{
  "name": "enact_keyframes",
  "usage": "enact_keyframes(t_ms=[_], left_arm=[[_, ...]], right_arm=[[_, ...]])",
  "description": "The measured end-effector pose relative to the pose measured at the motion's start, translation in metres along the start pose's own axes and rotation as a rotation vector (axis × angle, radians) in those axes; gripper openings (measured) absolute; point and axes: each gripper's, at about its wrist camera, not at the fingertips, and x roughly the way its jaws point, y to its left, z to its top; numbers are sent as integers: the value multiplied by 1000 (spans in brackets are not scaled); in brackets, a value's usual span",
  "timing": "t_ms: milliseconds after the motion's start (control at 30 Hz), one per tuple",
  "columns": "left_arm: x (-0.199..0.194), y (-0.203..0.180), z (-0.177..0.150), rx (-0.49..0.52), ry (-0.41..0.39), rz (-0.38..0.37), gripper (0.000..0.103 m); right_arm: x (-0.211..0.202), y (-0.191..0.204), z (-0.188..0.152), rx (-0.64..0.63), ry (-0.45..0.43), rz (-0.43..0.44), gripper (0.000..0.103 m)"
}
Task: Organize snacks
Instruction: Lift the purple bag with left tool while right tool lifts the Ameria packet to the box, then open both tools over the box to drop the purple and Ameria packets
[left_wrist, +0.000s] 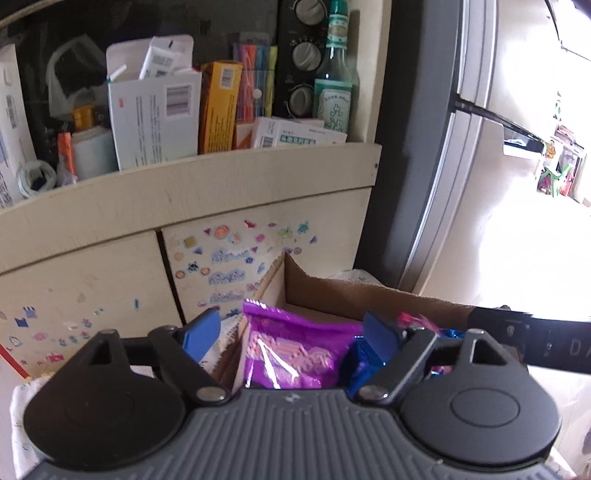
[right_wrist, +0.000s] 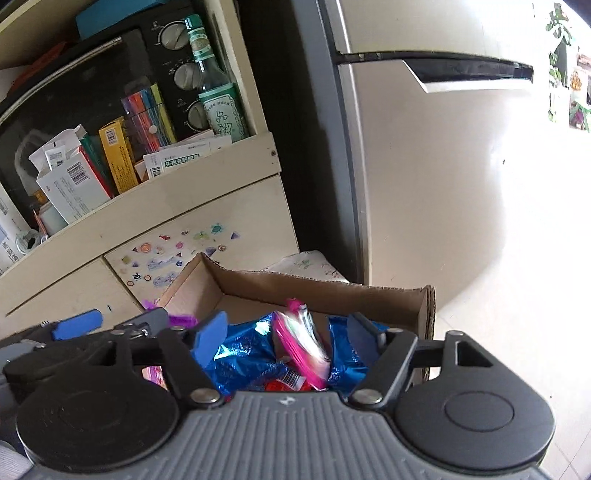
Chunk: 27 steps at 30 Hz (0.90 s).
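Hovering wide, unloaded: left gripper, right gripper | cardboard box floor hidden by snack packets

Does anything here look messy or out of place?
Yes. The snack packets lie jumbled in the cardboard box, a pink one standing on edge. On the shelf, boxes lean every way beside a green bottle.

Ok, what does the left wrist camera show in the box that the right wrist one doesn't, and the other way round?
Left wrist only: a large purple packet between the open left tool.

Right wrist only: a pink packet standing among blue foil packets and something red, between the open right tool.

Both: the cardboard box, the stickered cabinet, and the green-labelled bottle on the shelf.
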Motion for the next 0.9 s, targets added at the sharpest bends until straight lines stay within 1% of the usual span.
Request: enact_keyframes(t_ms=[167, 267, 467, 600, 800, 900], left_arm=[[-5, 5, -1, 11, 15, 41, 87], [-11, 11, -2, 4, 18, 47, 87], [-24, 26, -4, -2, 20, 83, 88], [-31, 37, -8, 5, 36, 111, 88], [-39, 67, -17, -3, 47, 158, 92], [-35, 89, -20, -55, 60, 198, 92]], right_arm=[[1, 7, -2, -30, 16, 29, 83], [2, 13, -4, -58, 20, 42, 84], [3, 23, -8, -85, 36, 76, 86], [4, 27, -11, -100, 40, 104, 86], [1, 37, -15, -128, 40, 159, 86], [1, 42, -17, -138, 51, 197, 86]])
